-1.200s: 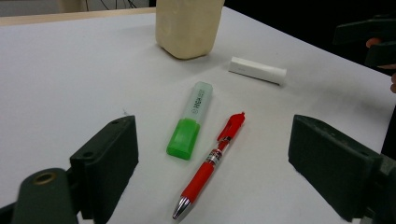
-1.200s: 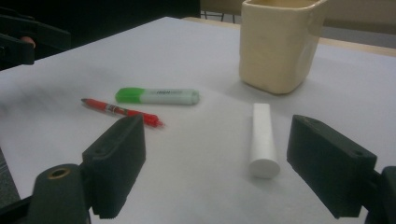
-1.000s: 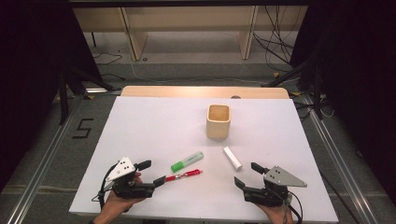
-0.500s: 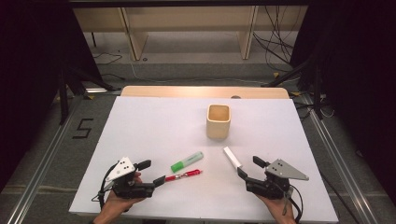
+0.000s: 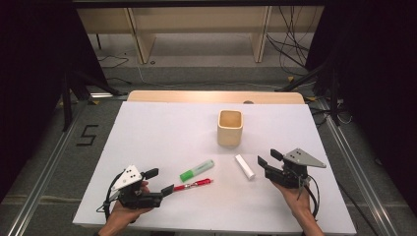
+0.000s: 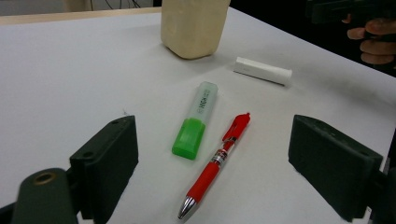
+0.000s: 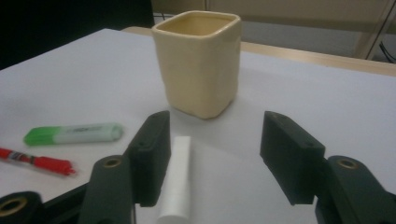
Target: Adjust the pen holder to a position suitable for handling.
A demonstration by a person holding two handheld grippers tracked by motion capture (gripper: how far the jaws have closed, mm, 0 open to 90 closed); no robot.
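Cup [image 5: 230, 128] sits at about 12 o'clock from table centre, upright on the white table [image 5: 162, 132]. Cream, squarish with rounded corners, glossy like ceramic, walls slightly wavy. From the high view its inside looks empty, though the bottom is in shadow, so I can't be sure.

White stick [image 5: 244, 166]: short, matte cylinder, lying flat near 5 o'clock of the cup, apart from it. In my right gripper view it lies just inside my left-hand jaw, close beside it; contact unclear.

Highlighter [image 5: 196, 170]: chunky, green cap, translucent pale body with printed label, lying flat at 7 o'clock of the cup.

Red pen [image 5: 193, 185]: slim, glossy plastic, chrome tip, clip on the far end, lying just beside the highlighter, not touching.

My left gripper [image 5: 160, 182]: jaws spread wide, gripping nothing, low at 7 o'clock of the table; pen and highlighter lie ahead between the jaw lines.

My right gripper [image 5: 269, 159]: jaws wide apart, nothing clamped, at 4 o'clock, pointing toward the cup, stick at its tips.
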